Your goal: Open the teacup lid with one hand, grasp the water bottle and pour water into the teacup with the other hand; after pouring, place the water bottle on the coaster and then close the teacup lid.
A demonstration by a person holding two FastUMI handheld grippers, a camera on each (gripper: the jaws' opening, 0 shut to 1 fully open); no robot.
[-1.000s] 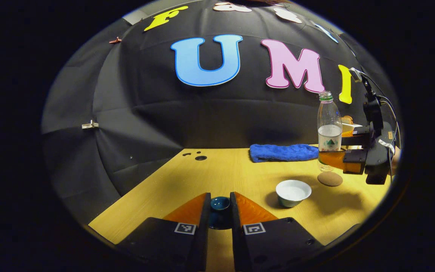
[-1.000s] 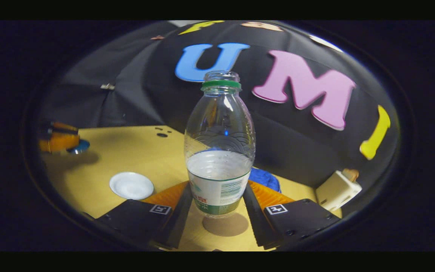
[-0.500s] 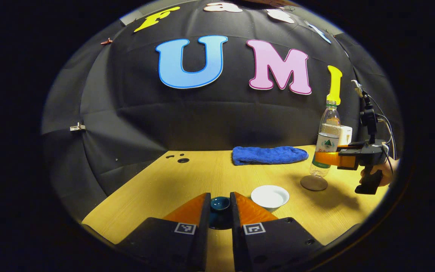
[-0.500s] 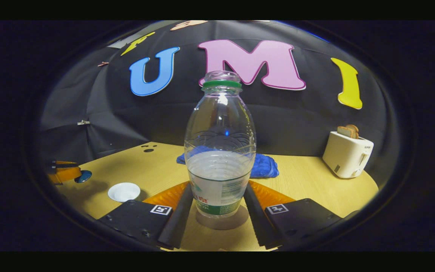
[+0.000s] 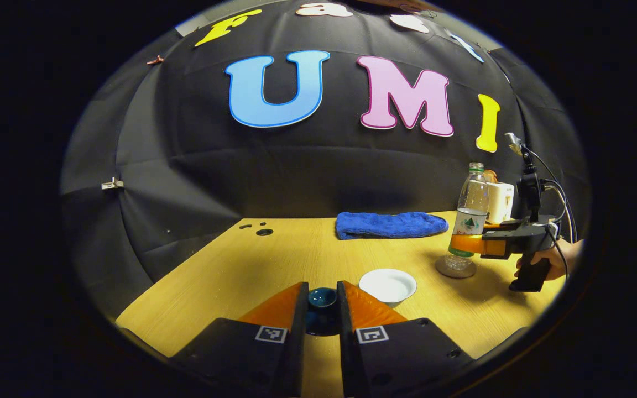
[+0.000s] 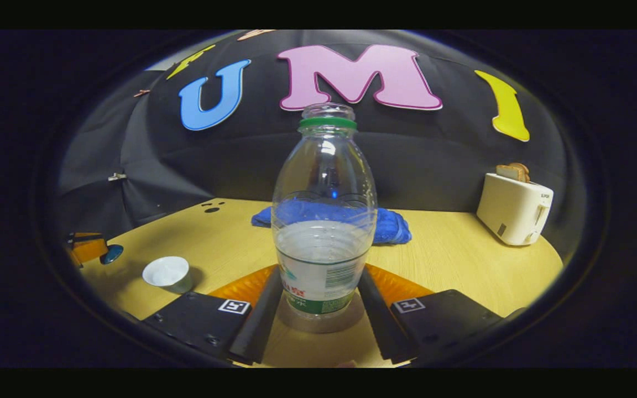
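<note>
The right gripper (image 6: 318, 309) is clamping the water bottle (image 6: 323, 221) and setting it on the coaster (image 5: 455, 270), near the table's (image 5: 296, 254) right edge. The left gripper (image 5: 321, 309) is squeezing the teacup lid (image 5: 322, 298) over the front edge, beside the open teacup (image 5: 388, 285). Next, I think, the right one needs to let go, and the lid goes onto the teacup.

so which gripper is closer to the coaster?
Right. The right gripper holds the bottle standing on the coaster. The left gripper, holding the lid, is farther off, past the cup.
</note>
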